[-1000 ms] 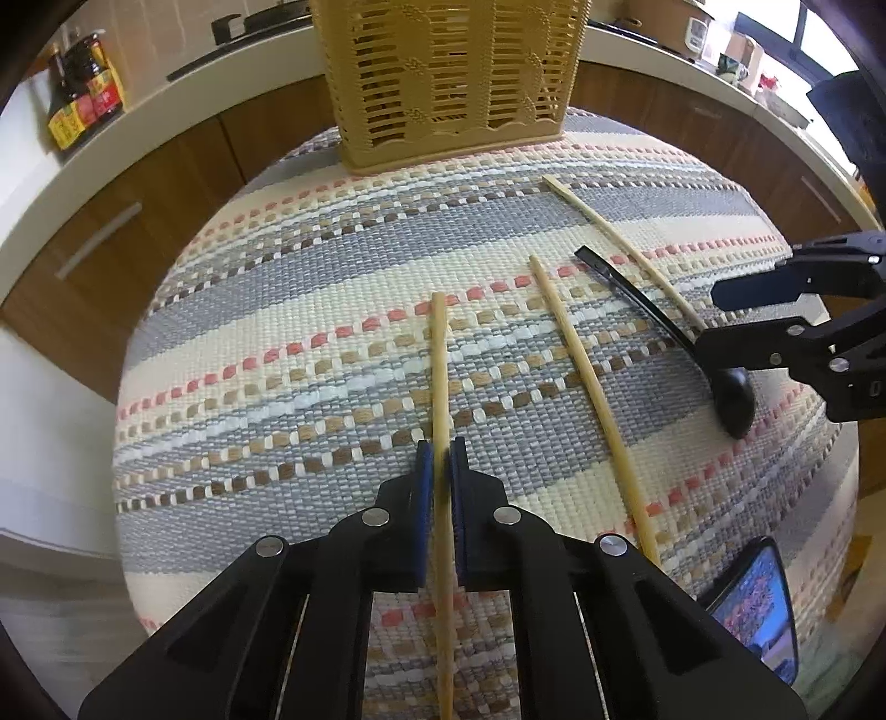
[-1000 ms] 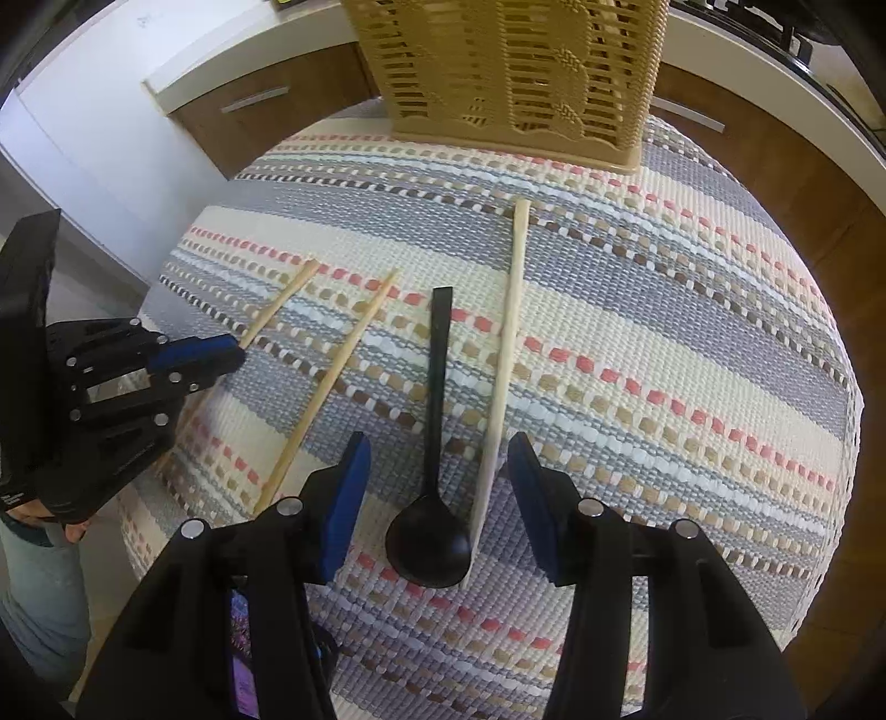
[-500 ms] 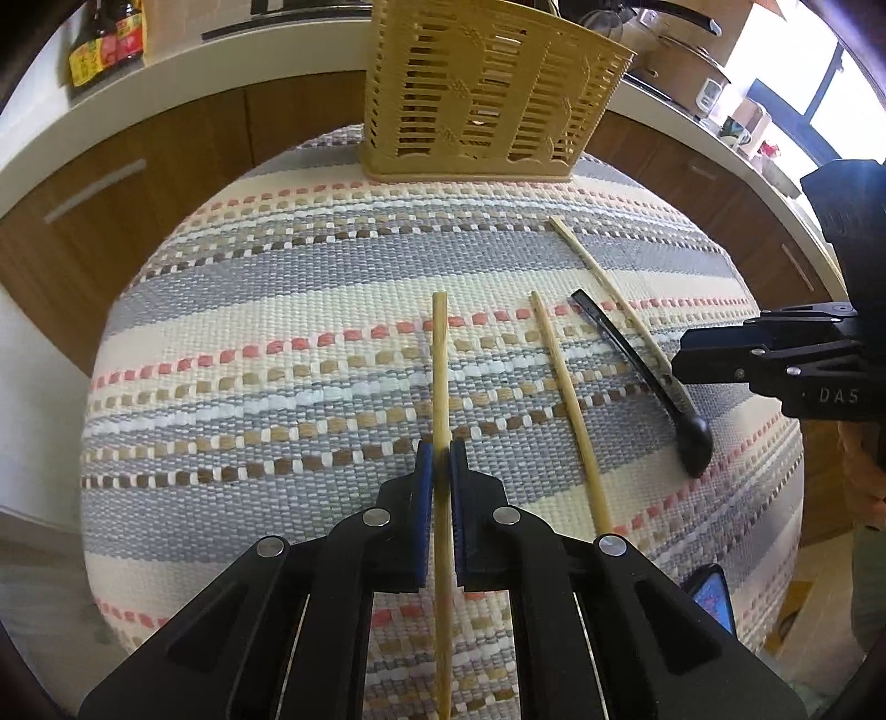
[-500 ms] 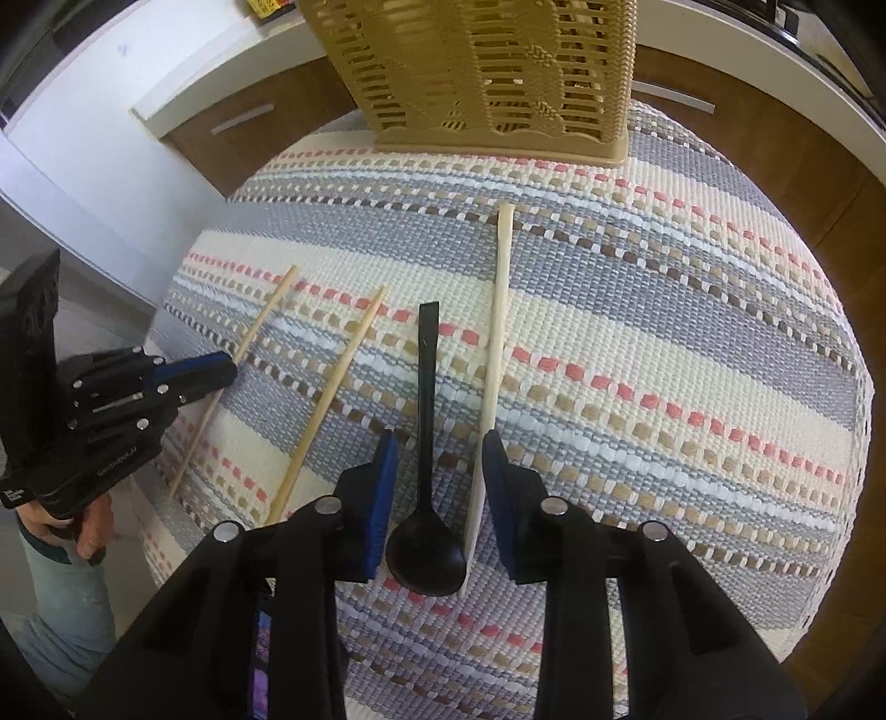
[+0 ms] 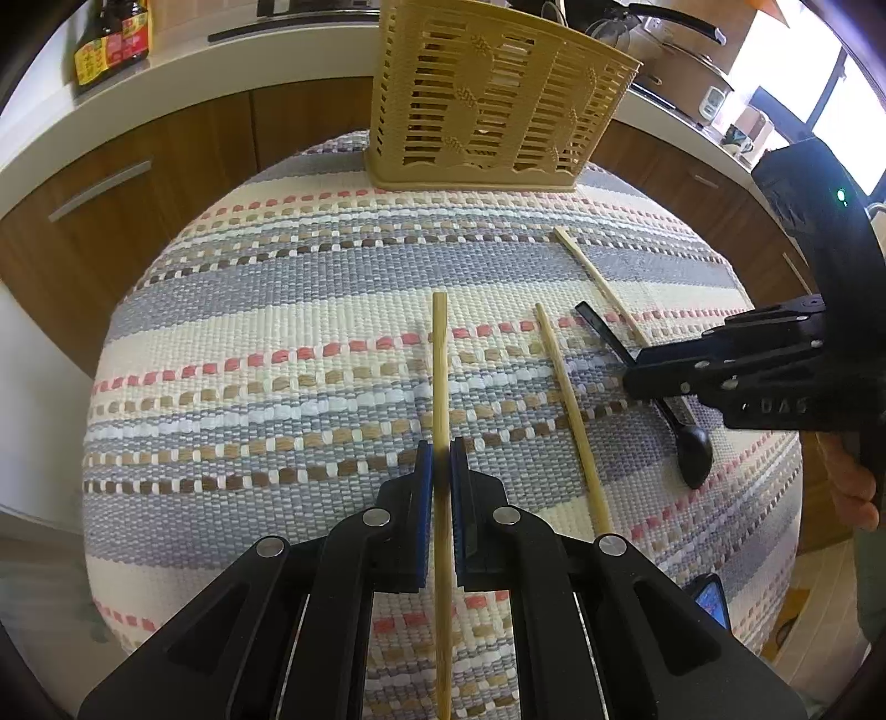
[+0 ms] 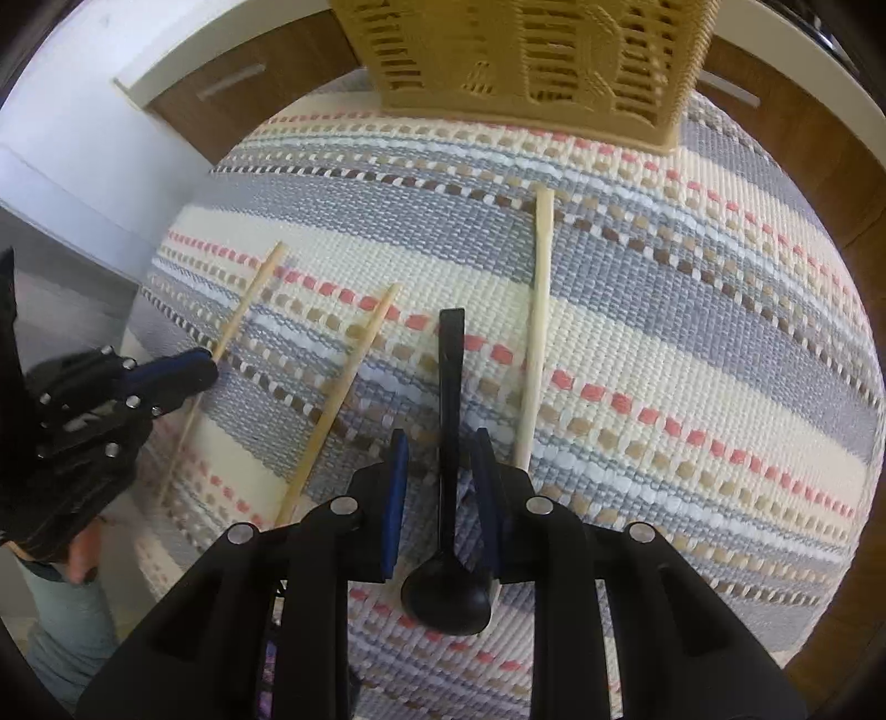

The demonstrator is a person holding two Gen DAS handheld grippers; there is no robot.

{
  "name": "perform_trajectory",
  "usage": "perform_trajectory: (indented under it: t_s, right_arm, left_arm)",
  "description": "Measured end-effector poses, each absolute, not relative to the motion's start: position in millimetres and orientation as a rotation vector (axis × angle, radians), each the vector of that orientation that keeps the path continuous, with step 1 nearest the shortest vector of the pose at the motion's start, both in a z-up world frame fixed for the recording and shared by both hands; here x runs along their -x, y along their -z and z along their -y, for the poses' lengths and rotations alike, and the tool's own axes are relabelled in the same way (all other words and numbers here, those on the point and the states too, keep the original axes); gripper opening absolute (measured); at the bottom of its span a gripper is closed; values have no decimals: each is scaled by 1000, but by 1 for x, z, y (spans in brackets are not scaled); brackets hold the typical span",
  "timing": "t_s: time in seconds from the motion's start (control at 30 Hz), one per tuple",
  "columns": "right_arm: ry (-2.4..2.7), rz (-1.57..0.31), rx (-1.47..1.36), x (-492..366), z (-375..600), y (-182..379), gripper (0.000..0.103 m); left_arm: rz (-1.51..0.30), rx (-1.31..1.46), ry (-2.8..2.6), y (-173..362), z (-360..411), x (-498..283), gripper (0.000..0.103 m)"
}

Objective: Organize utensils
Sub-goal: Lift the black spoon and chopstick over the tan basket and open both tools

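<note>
Left wrist view
Left gripper (image 5: 441, 465): clenched on a chopstick (image 5: 440, 387), its blue pads pressed against both sides of the stick.
Held chopstick: runs straight up the middle of the picture, its far end over the striped cloth (image 5: 249, 332), its near end passing back between the gripper's arms.
Second chopstick (image 5: 570, 404): lies flat on the cloth, just to the right of the held one and apart from it.
Spoon (image 5: 684, 437): black, on the cloth further right, bowl toward the near edge, handle pointing away.
Third chopstick (image 5: 598, 279): lies beyond the spoon's handle, slanting toward the basket.
Basket (image 5: 493, 105): tan, slotted, upright at the far edge of the cloth.
Right gripper (image 5: 642, 382): reaches in from the right, its tips down over the spoon's handle.
Background: a bottle (image 5: 111, 44) on the white counter at upper left, wooden cabinets below.

Right wrist view
Right gripper (image 6: 443, 448): its jaws have just been closing; they now stand either side of the spoon's (image 6: 449, 421) handle. In this view a small gap seems to remain beside the handle, so a firm grasp cannot be told here.
Spoon: flat on the cloth (image 6: 692, 332), its bowl near the camera between the gripper's arms.
Chopstick at right (image 6: 536, 332): beside the spoon, pointing toward the basket (image 6: 526, 61).
Chopsticks at left: one (image 6: 343, 399) near the spoon; another (image 6: 243, 310) further left, held in the left gripper (image 6: 205, 368).
Person: a hand (image 6: 83, 554) under the left gripper.
</note>
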State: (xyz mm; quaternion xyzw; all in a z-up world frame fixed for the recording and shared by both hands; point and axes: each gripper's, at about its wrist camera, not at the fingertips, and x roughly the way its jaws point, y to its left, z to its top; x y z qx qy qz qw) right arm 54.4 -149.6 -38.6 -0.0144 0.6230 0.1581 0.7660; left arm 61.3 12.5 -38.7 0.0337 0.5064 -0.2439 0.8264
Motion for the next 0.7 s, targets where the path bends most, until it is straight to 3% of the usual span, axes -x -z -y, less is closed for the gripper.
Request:
perform_trajectory:
  t_s: [0.23, 0.7]
  right_arm:
    - [-380, -1224, 50, -46, 139, 13, 5]
    - [-333, -602, -81, -71, 204, -140, 5]
  left_arm:
    - [-958, -8, 535, 9, -15, -60, 4]
    - [-469, 225, 629, -143, 2, -122, 4]
